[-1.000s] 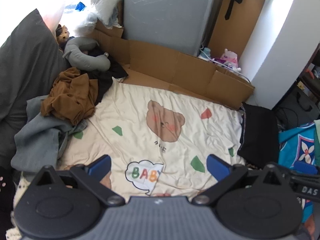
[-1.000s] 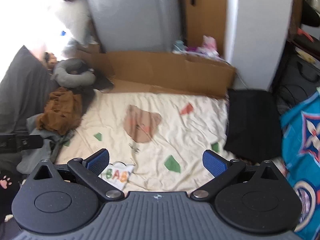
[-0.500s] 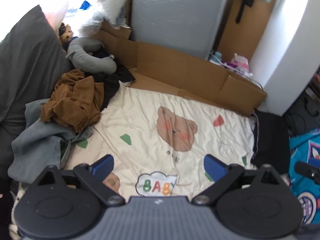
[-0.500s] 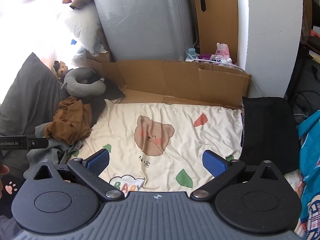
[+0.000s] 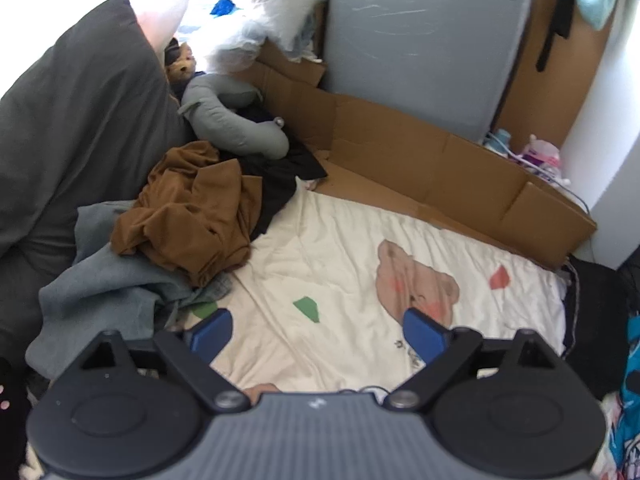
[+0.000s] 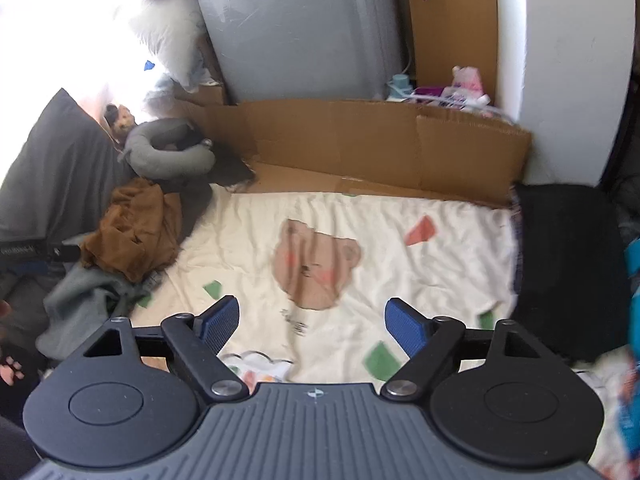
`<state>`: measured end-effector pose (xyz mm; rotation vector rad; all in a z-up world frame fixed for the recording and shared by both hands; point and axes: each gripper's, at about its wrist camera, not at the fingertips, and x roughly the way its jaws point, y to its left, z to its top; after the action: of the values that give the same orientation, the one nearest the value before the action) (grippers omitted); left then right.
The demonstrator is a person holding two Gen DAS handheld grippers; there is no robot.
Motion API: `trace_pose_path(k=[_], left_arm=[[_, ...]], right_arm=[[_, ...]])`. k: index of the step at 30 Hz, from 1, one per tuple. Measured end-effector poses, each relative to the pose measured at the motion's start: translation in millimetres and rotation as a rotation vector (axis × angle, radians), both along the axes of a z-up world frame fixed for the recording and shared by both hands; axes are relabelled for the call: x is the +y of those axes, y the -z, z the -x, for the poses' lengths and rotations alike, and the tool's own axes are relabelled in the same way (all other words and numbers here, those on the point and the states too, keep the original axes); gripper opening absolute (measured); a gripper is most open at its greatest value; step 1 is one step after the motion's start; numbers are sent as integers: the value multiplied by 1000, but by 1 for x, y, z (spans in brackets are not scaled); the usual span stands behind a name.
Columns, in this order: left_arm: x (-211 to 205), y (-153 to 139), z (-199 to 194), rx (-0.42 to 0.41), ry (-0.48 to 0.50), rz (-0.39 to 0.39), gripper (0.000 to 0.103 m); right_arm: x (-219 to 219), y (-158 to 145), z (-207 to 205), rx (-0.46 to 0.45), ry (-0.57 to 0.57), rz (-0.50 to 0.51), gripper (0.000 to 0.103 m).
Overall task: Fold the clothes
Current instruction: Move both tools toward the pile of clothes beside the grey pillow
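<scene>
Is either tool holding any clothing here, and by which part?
Nothing held: left tool and right tool are closing above the cream bear-print sheet, empty.

- blanket [image 5: 344,240]: cream, brown bear print, green and red patches
- crumpled garment [image 5: 192,208]: brown
- garment [image 5: 100,296]: grey-blue
- neck pillow [image 6: 168,152]: grey

The left gripper [image 5: 316,330] has a ribbed grey housing with a small white mark at its top centre. On either side of that mark sit two round black discs, each with a raised circle, and triangular cut-outs above them. Black link arms run from silver screws beside the mark to blue, textured pads [image 5: 211,330]. The right gripper [image 6: 312,322] is built the same way: grey ribbed housing, a white cross-shaped mark, black discs, silver screws and blue pads [image 6: 404,326].
</scene>
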<state>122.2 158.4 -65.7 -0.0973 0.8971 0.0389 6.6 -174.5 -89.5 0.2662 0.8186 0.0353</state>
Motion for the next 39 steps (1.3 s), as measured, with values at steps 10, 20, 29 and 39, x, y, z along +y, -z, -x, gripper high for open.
trace_pose_path(k=[10,20,29,39], left_arm=[[56,59,-42,-12,-96,11,94],[94,117,-72,-7,-186,-58,99],[127,142,-106,-28,-279,-75,99],[145,152,-128,-38,-293,-108,99]], right_arm=[[11,76,-52,64,9,-201,101],[26,132,-87,134,-10,-192,103],[40,166,-112,169,-48,-138,103],[58,170,-128,175,-78,-71,103]])
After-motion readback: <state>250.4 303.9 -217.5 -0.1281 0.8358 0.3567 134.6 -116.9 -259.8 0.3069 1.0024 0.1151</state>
